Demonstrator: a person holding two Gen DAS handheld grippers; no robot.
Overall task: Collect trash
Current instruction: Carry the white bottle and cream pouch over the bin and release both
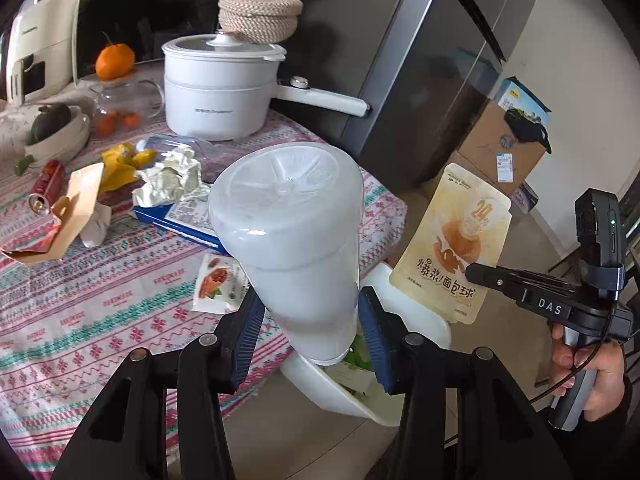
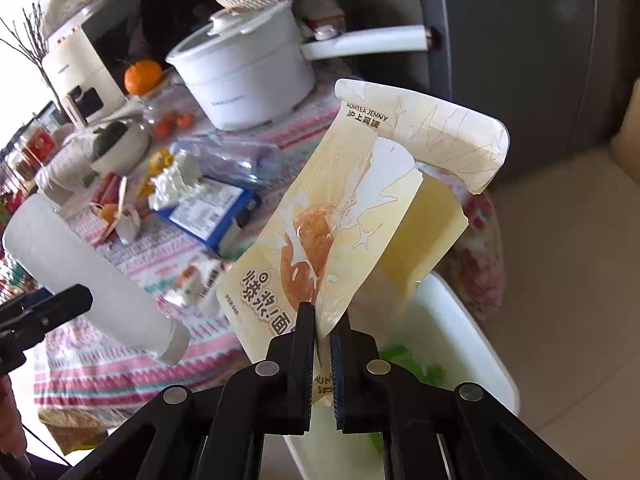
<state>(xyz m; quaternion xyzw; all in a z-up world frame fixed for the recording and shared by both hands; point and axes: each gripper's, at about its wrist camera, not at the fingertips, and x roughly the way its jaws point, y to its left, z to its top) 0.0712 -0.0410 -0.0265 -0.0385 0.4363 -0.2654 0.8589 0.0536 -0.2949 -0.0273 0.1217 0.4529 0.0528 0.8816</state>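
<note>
our left gripper (image 1: 312, 320) clamps a frosted white plastic cup (image 1: 288, 232), tilted. our right gripper (image 2: 322, 328) pinches a torn-open yellow bread-ball wrapper (image 2: 360, 208) above the white bin (image 2: 472, 320).

In my left gripper (image 1: 312, 344), whose pads look like ribbed blue rubber, I hold a frosted, matt translucent plastic cup (image 1: 288, 232). My right gripper (image 2: 322, 344) pinches a glossy cream snack packet (image 2: 340, 216), smooth printed film. Behind the cup, the tablecloth (image 1: 80, 304) is woven patterned cloth; on it lie crumpled paper (image 1: 172, 178), a shiny metal can (image 1: 46, 190) and a smooth white cooking pot (image 1: 218, 88), topped by a coarse woven-rope coaster (image 1: 260, 12).
</note>
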